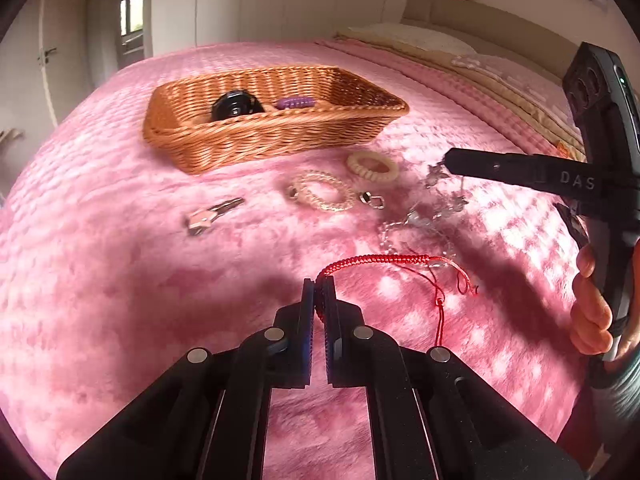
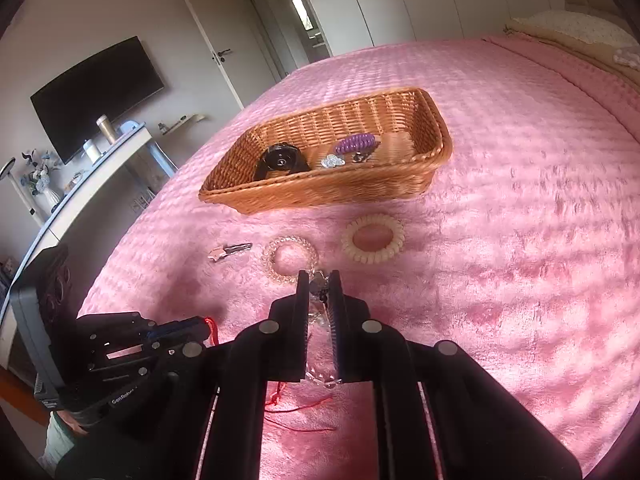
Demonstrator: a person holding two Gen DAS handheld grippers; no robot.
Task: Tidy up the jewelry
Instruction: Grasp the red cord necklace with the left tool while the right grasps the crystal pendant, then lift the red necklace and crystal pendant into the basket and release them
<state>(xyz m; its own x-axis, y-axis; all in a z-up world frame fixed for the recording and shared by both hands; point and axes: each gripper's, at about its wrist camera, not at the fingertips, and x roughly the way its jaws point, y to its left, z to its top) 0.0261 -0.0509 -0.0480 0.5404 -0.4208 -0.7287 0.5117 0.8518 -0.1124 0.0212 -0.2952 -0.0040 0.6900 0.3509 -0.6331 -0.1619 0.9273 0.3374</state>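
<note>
Pink plush bedspread (image 1: 120, 280) across a bedroom, white wardrobes (image 1: 248, 0) behind, dark TV (image 2: 98, 96) on a side wall.

Left tongs (image 1: 319, 292) pressed together on one end of a red cord (image 1: 376, 259); cord arcing off to their right, thin tails trailing onto the fabric. Seen from the right camera, left tongs (image 2: 200, 326) low and to the left, red showing at the tip.

Right tongs (image 2: 319, 284) clamped on a silver chain (image 2: 318, 288), clear links hanging between and below the fingers. From the left camera, right tongs (image 1: 446, 160) reaching in from the right edge, chain (image 1: 436, 208) dangling from the tip down toward the bedspread, hand (image 1: 592, 312) gripping the handle.

Ahead of both tongs, a wicker basket (image 2: 328, 196) holding a black round item (image 2: 280, 162), a purple coil tie (image 2: 356, 143) and a small silver piece (image 2: 333, 162).

Between basket and tongs, lying loose on the bedspread: cream coil tie (image 2: 373, 239) just ahead and right of the right tongs, clear coil tie (image 2: 289, 258) just ahead and left of them, hair clip (image 2: 230, 251) farther left, a small metal charm (image 1: 373, 200) beside the clear tie (image 1: 322, 191).
</note>
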